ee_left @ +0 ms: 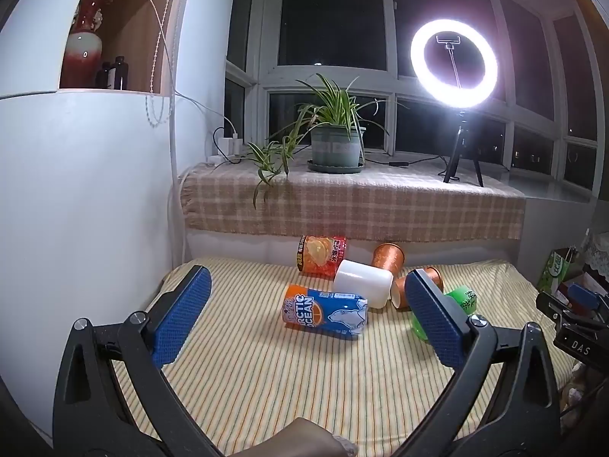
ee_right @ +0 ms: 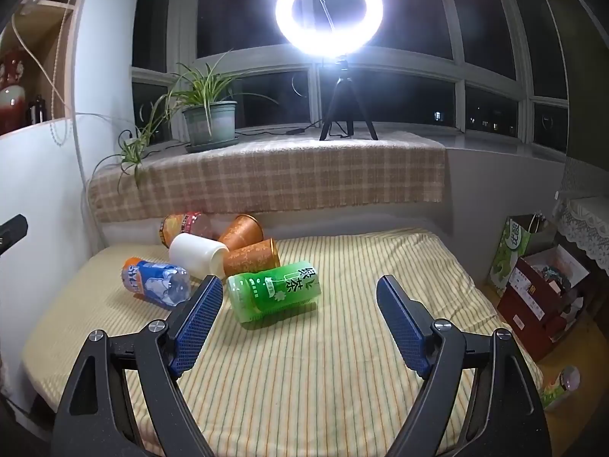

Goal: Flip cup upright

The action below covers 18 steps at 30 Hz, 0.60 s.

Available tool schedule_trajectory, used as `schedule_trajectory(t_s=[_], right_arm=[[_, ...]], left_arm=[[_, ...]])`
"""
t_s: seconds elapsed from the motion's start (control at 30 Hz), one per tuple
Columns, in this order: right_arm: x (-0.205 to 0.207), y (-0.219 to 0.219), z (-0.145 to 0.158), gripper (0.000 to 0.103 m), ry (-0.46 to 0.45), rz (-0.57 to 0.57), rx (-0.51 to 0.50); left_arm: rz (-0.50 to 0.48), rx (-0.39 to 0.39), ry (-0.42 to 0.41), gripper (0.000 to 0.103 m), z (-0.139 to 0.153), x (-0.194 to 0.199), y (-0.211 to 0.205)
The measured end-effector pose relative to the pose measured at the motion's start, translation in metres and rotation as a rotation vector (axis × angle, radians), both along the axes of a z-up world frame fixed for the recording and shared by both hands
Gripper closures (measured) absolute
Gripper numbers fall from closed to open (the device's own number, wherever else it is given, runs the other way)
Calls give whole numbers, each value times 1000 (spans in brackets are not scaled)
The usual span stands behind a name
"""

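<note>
Several cups lie on their sides on the striped bed (ee_left: 266, 373). In the left wrist view: a blue-orange "Arctic Ocean" cup (ee_left: 325, 310), a white cup (ee_left: 363, 283), a red-orange cup (ee_left: 321, 255), two copper cups (ee_left: 388, 256) (ee_left: 399, 291) and a green cup (ee_left: 462, 299) partly behind my right finger. My left gripper (ee_left: 308, 314) is open, just short of the blue cup. In the right wrist view my right gripper (ee_right: 300, 316) is open, with the green cup (ee_right: 274, 291) just beyond its left finger. The white cup (ee_right: 196, 253), copper cups (ee_right: 251, 259) and blue cup (ee_right: 156, 282) lie further left.
A plaid-covered window sill (ee_left: 354, 205) behind the bed holds a potted plant (ee_left: 335, 148) and a lit ring light on a tripod (ee_left: 455, 63). A white wall (ee_left: 83, 209) bounds the left. Boxes and bags (ee_right: 540, 278) stand on the floor to the right.
</note>
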State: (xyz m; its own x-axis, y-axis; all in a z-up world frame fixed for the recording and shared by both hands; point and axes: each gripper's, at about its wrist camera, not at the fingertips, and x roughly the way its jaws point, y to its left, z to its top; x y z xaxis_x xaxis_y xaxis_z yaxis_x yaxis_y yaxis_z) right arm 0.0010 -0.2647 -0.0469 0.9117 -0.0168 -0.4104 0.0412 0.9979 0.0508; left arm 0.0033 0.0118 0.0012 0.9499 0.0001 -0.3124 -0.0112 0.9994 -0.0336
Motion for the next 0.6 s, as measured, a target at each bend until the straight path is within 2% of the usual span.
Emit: schedule_trajectory(t_s=[0.6], right_arm=[[3, 1, -1, 20, 2, -6, -14]], left_arm=[[1, -3, -5, 0, -1, -1, 0]])
